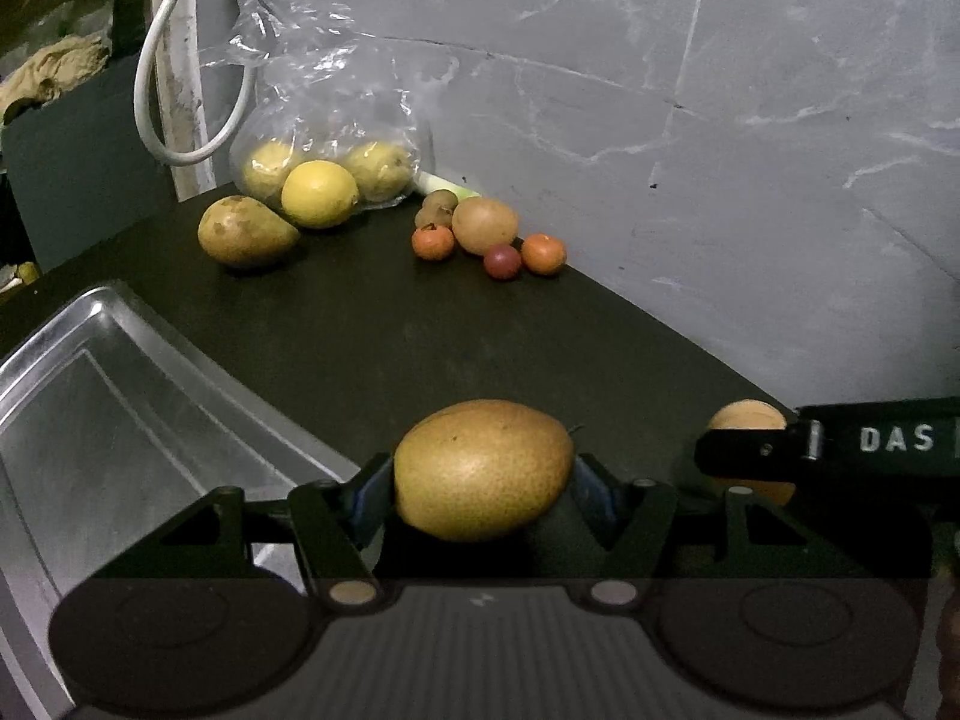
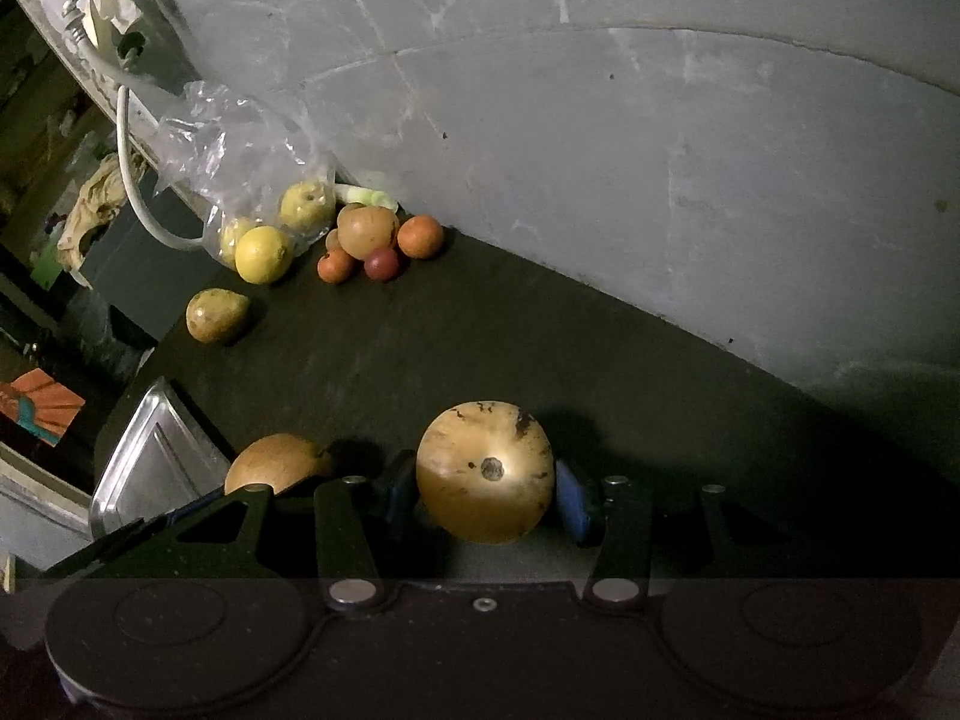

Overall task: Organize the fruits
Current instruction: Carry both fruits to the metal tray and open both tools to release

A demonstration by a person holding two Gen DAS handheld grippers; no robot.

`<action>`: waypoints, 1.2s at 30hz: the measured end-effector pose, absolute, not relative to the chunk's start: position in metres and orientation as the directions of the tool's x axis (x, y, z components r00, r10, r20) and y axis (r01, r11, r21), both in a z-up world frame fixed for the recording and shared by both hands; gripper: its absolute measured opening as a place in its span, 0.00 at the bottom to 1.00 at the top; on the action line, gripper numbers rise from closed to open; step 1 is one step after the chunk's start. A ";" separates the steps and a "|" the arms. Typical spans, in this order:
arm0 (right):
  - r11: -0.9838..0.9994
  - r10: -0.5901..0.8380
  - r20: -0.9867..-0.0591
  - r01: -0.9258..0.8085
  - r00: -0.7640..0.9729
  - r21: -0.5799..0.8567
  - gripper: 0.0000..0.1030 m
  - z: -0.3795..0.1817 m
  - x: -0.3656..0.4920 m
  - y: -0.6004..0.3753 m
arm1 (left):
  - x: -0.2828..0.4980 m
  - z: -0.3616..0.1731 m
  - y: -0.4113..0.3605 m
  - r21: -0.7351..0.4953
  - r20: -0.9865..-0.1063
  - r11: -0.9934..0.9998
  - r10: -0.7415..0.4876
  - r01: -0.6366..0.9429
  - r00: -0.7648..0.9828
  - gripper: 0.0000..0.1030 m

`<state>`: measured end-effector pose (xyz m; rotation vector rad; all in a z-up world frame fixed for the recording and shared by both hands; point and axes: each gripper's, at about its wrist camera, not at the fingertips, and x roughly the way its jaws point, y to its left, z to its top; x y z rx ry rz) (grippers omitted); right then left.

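Note:
My left gripper (image 1: 483, 480) is shut on a brown speckled pear (image 1: 483, 468), just right of the steel tray (image 1: 90, 396). My right gripper (image 2: 486, 489) is shut on a round tan fruit (image 2: 485, 471) with dark blotches; the same fruit (image 1: 747, 420) peeks out behind the right gripper's finger in the left wrist view. The brown pear (image 2: 276, 462) also shows at the lower left of the right wrist view, beside the tray (image 2: 150, 462). At the back lie a green pear (image 1: 246, 231), a lemon (image 1: 320, 193) and a cluster of small fruits (image 1: 486, 234).
A clear plastic bag (image 1: 324, 120) with yellow fruits leans against the grey wall (image 1: 720, 150) at the back left, next to a white cable (image 1: 150, 120). The dark table (image 1: 420, 330) runs along the wall. Clutter sits beyond the table's left edge.

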<state>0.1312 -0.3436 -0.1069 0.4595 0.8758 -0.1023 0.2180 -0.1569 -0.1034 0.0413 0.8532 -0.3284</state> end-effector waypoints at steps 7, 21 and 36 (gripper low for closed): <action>0.915 0.121 -0.765 0.228 0.633 0.333 0.48 -0.107 0.130 -0.332 | 0.196 -0.096 -0.145 -0.121 -0.727 0.960 -0.259 0.253 0.635 0.65; 0.941 0.274 -0.730 -0.018 0.627 0.337 0.48 -0.095 0.142 -0.257 | 0.169 -0.064 -0.059 -0.195 -0.661 0.980 -0.095 -0.047 0.744 0.62; 0.914 0.399 -0.780 -0.281 0.482 0.294 0.49 -0.112 0.168 -0.167 | 0.157 -0.090 0.003 -0.209 -0.710 0.959 -0.016 -0.190 0.704 0.40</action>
